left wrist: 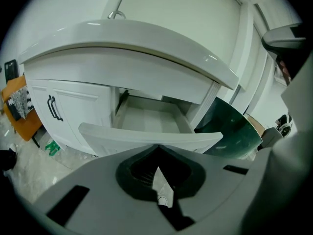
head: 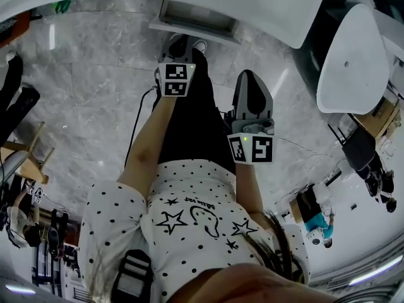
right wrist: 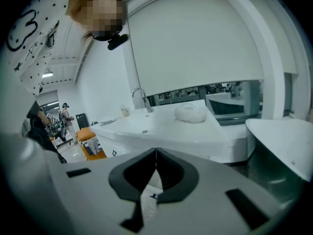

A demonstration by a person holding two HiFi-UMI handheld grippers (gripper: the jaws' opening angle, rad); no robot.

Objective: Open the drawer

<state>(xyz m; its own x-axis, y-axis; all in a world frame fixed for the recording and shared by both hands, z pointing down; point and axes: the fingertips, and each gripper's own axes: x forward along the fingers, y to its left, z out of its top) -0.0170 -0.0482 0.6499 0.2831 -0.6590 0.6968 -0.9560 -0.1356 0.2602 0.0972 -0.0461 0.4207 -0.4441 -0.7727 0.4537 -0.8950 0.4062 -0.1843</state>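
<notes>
In the head view, the drawer stands pulled out from under the white surface, straight ahead of your feet. Your left claw hangs just short of the drawer front. Your right claw sits farther back from the drawer and off to its right. Neither touches it.

In the left gripper view, the left claw's jaws meet tip to tip with nothing between them. They are aimed down at the drawer front, with the drawer's bare inside showing beyond. I'd judge the pull as done, so you have no reason to grip anything. The cabinet door to the drawer's left is closed.

In the right gripper view, the right claw is likewise closed and empty, pointing over the surface toward the faucet. The drawer is out of this view. That claw looks like a spare, kept clear of the drawer.
</notes>
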